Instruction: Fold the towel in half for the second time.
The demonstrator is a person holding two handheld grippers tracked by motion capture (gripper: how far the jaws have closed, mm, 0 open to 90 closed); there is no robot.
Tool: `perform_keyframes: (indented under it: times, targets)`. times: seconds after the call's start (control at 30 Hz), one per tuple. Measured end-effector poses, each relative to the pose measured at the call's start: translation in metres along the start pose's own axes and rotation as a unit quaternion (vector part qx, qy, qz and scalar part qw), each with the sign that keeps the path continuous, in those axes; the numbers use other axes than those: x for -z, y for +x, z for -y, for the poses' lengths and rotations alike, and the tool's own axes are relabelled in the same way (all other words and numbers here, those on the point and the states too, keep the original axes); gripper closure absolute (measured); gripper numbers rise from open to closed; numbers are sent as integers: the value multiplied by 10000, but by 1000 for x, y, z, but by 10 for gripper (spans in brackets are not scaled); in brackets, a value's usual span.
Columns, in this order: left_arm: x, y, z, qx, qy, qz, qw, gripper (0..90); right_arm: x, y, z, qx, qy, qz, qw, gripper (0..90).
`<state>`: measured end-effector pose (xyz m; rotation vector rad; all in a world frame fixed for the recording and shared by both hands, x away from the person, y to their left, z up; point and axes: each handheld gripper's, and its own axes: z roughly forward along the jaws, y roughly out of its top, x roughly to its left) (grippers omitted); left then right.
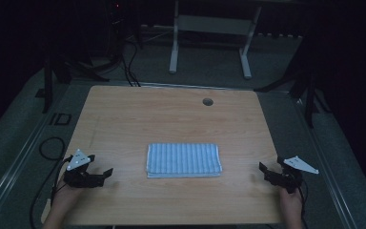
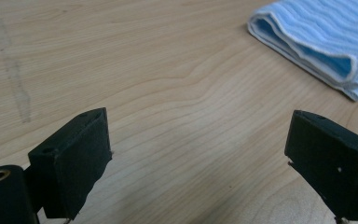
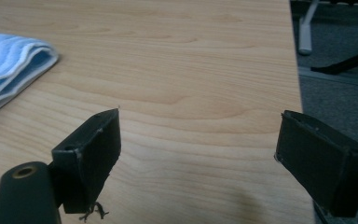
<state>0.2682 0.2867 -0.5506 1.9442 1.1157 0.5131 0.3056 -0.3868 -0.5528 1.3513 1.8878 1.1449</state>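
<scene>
Two spread tools flanking a folded towel

The blue striped towel (image 1: pixel 184 160) is lying folded at the middle of the wooden surface (image 1: pixel 171 114). The left tool (image 1: pixel 106 174) and right tool (image 1: pixel 263 170) are resting well apart from it, jaws wide, holding nothing. Judging by this, each should be approaching a near corner low and level.

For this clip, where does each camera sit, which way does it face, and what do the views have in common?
High view: above the person's side, looking forward and down on the table; forearms, left claw and right claw show.
Left gripper view: on the left claw, looking across the table toward the towel; jaws apart.
Right gripper view: on the right claw, facing the table's far edge; jaws apart.
Shared: towel and tabletop.
</scene>
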Motion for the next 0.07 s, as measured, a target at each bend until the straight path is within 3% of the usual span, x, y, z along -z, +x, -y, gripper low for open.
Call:
perform_keyframes:
  times: [0.07]
  targets:
    - [1,0,0,-2,5,12,10000,72,0,0,0,-6,-5,-3,10000,137]
